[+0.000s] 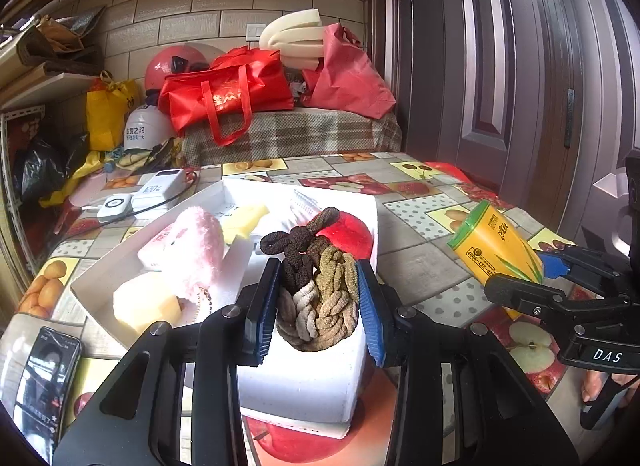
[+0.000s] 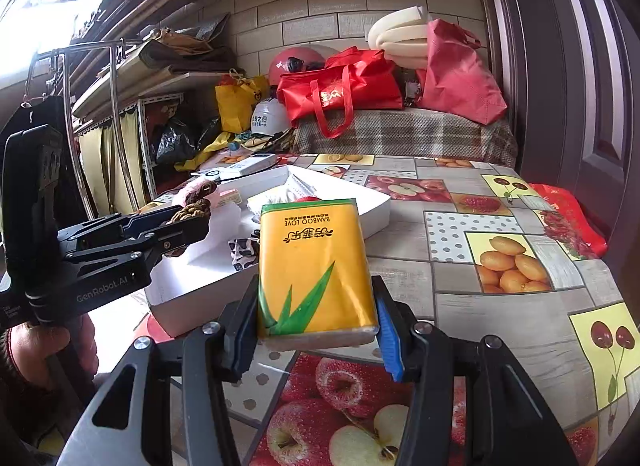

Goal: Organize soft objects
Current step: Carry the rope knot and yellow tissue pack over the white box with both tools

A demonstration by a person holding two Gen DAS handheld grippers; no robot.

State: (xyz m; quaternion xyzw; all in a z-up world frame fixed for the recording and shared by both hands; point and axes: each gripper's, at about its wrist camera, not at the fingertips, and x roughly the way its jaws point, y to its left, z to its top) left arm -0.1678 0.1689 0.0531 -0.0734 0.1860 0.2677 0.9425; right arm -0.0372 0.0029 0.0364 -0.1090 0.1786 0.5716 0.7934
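Left wrist view: nearest the lens, the left gripper (image 1: 320, 298) was closed on a bundle of hair ties (image 1: 320, 286), brown, tan and cream loops of ribbed elastic. The bundle sat between the two blue pads, pressed on both sides, with dark loops spilling past the fingertips towards the far end. It looked very light and soft, likely to sag and shed a loop, so a hold across the thick middle seemed safest. Under the bundle lay a white foam block (image 1: 304, 382) inside a shallow white tray (image 1: 100, 298). Further into the tray lay a pink plush toy (image 1: 192, 242), pale yellow sponge pieces (image 1: 144, 306) and a red ball (image 1: 352, 238). A phone (image 1: 44, 382) lay on the fruit-print tablecloth (image 1: 420, 234) at the near left.

In the right wrist view, the right gripper (image 2: 318, 326) was clamped on a yellow tissue pack (image 2: 312, 262), held lengthwise between its fingers and raised above the cloth, with its green-edged far end pointing towards the tray. The pack appeared light and squashy with a slick plastic wrap, so a grip on its long sides near one end, as here, seemed sound but could slip. Beyond the table stood a plaid-covered bench (image 2: 400, 129) piled with red bags (image 2: 340, 93) against a tiled wall.
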